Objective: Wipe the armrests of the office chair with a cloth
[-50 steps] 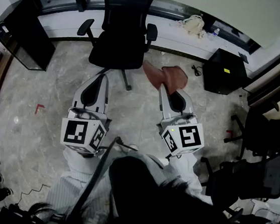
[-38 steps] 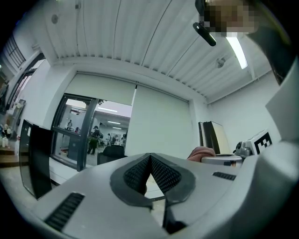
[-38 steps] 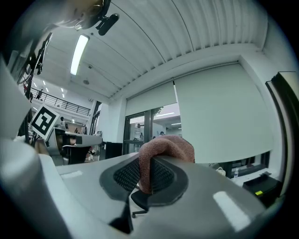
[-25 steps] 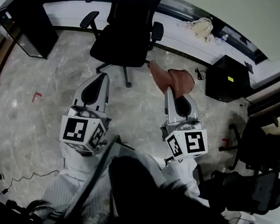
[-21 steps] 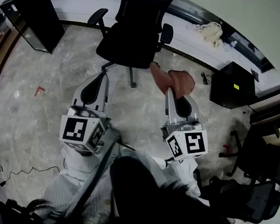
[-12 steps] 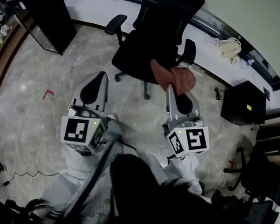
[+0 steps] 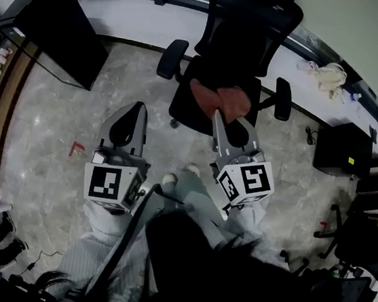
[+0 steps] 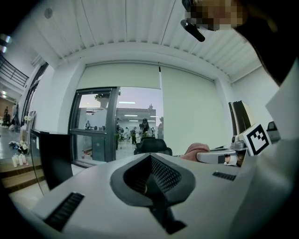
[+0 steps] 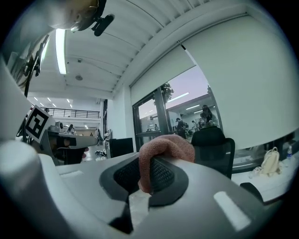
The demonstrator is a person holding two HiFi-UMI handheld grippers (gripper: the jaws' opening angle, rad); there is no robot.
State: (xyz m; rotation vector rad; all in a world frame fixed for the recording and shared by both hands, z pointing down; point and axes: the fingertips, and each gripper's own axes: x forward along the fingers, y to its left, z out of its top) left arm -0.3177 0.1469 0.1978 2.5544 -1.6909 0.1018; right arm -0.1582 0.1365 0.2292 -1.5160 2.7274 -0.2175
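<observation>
Head view: my right gripper (image 7: 216,116) holds the pink cloth (image 7: 220,97) over the seat of the black office chair (image 7: 249,24), between its armrests (image 7: 172,57); maybe it does not touch. Left gripper view: my left gripper (image 8: 150,161) has its jaws together, with nothing between them. Right gripper view: my jaws are clamped on the cloth.

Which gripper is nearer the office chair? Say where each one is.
Right. The right gripper, shut on the cloth, overlaps the office chair seat in the head view; the left gripper is over the floor, short of the chair.
</observation>
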